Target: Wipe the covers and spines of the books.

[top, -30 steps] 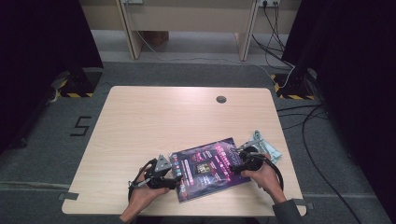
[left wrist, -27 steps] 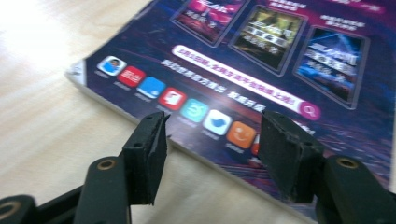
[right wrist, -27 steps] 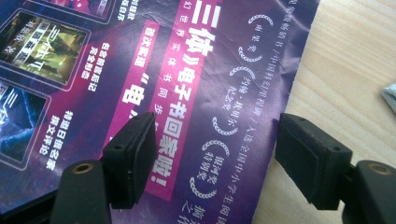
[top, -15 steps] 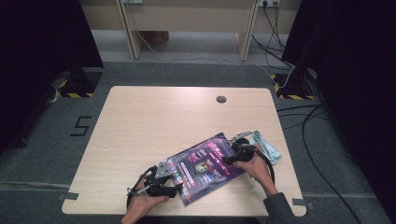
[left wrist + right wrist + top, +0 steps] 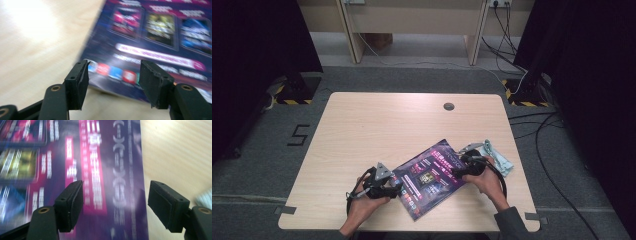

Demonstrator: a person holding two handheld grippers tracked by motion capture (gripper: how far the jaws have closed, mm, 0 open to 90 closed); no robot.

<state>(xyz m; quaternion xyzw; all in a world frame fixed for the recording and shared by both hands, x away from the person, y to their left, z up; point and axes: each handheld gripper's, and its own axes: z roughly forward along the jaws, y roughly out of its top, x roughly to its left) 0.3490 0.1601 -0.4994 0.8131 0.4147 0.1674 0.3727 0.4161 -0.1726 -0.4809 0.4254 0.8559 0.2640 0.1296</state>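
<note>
**2 grippers at the ends of a purple leaflet**

A purple leaflet (image 5: 428, 176) is laid flat on the wooden table (image 5: 382, 125), near the table's front edge and turned at an angle to it. The left gripper (image 5: 398, 187) is held at the leaflet's left corner. Its jaws are spread, and nothing is pinched between them; the leaflet's edge is seen just beyond the fingertips (image 5: 77, 85) in the left gripper view. The right gripper (image 5: 455, 172) is held at the leaflet's right end. Its jaws have just been opening and are spread wide over the printed sheet, with no grip on it. A pale green cloth (image 5: 497, 156) is seen just to the right of the leaflet, behind the right hand (image 5: 486, 181). A small round hole (image 5: 448, 106) is seen well behind the leaflet.
</note>
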